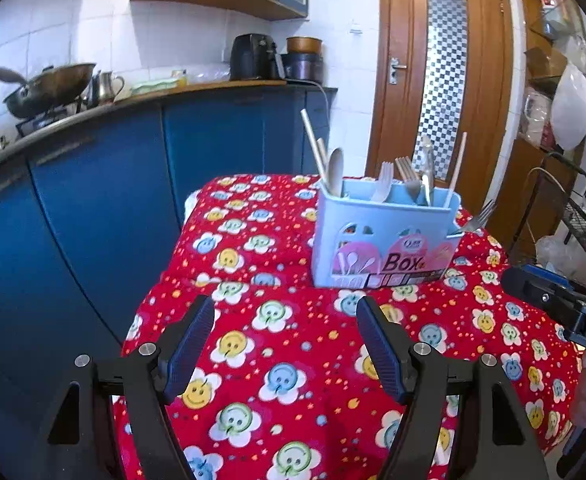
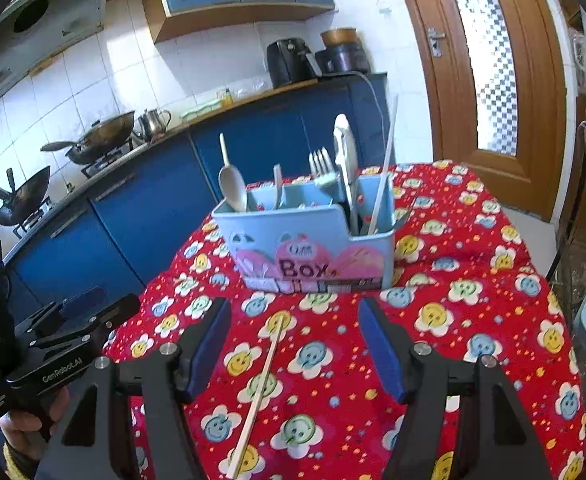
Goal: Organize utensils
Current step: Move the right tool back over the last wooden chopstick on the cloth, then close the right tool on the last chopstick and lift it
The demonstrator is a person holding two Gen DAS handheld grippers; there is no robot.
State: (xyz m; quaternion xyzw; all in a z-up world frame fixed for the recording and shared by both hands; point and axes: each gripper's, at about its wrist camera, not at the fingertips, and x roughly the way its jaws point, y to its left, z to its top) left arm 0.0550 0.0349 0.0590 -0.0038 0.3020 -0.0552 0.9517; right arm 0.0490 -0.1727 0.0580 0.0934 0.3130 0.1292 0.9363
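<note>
Two hand-held grippers, left [image 1: 285,344] and right [image 2: 293,344], we hold wide and empty (one chopstick [image 2: 255,404] beneath the right), facing the box [image 2: 313,248].

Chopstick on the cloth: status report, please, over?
Both grippers open, empty. Chopstick lies loose on the cloth, under the right gripper. Box ahead. Nothing in the way.

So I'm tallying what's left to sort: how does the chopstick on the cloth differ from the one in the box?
The loose chopstick lies flat on the red tablecloth, between the open right gripper fingers; the stowed chopstick stands leaning in the blue utensil box, in its right end compartment. The loose one is alone; the stowed one is beside other cutlery. Both are pale, thin sticks.
</note>
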